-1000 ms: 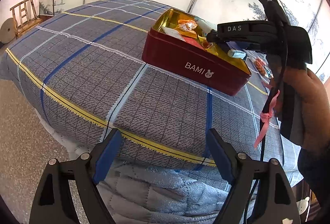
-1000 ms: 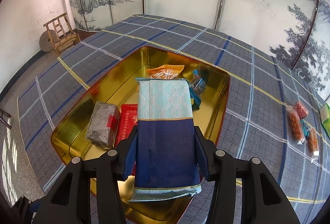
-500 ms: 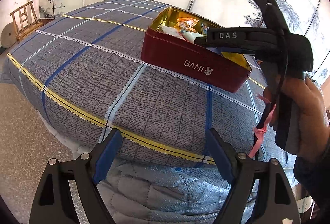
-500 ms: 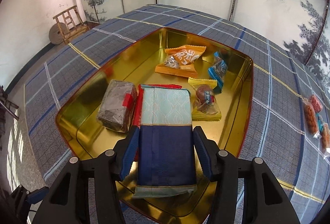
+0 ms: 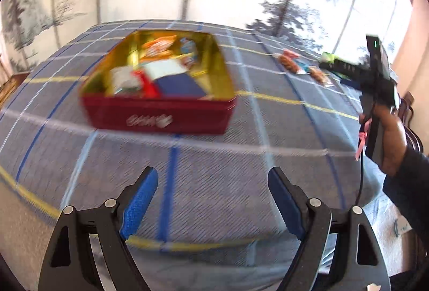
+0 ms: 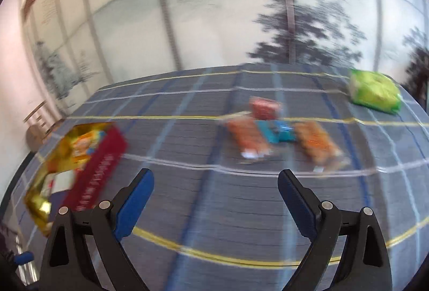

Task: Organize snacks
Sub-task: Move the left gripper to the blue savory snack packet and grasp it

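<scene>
A red tin with a gold inside (image 5: pixel 161 114) (image 6: pixel 99 165) stands on the checked blue cloth and holds several snacks, among them the blue and pale packet (image 5: pixel 174 82). My left gripper (image 5: pixel 213 183) hangs open and empty in front of the tin. My right gripper (image 6: pixel 215 183) is empty too, its jaws opening wide, to the right of the tin; nothing lies between them. Beyond it lie two orange packets (image 6: pixel 248 138) (image 6: pixel 316 143), a teal one (image 6: pixel 276 131), a red one (image 6: pixel 264 107) and a green bag (image 6: pixel 375 91). Both views are blurred.
The right gripper's body (image 5: pixel 375 76), held by a person's hand (image 5: pixel 391 141), shows at the right of the left wrist view. A painted folding screen (image 6: pixel 241 23) stands behind the table. The cloth's front edge (image 5: pixel 187 245) drops off below my left fingers.
My right gripper let go of the blue and pale packet in the tin, opened and swung right toward the loose snacks. My left gripper shifted right and rose a little.
</scene>
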